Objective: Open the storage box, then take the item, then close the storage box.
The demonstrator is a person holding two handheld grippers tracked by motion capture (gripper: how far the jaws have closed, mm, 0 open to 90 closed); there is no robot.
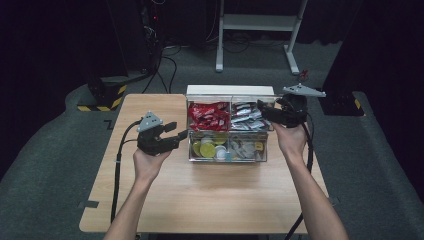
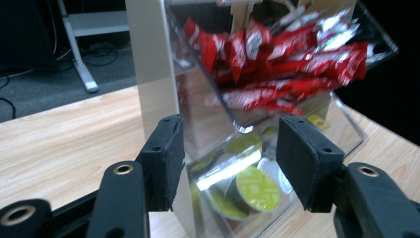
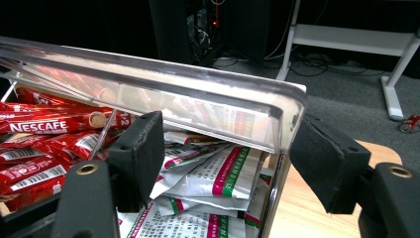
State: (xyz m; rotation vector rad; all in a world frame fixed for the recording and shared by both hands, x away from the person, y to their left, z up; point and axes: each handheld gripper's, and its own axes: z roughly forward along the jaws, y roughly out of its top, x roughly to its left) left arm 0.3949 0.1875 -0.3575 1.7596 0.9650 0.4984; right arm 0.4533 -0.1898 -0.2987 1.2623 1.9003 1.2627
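My left gripper (image 1: pixel 179 133), jaws spread and empty, sits just left of the clear organizer box (image 1: pixel 227 153), aimed at its front-left capsule compartment (image 2: pixel 237 183).

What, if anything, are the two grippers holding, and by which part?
Left gripper: nothing; its open jaws straddle the box's corner. Right gripper: its jaws flank the raised lid's end, but a grip cannot be told.
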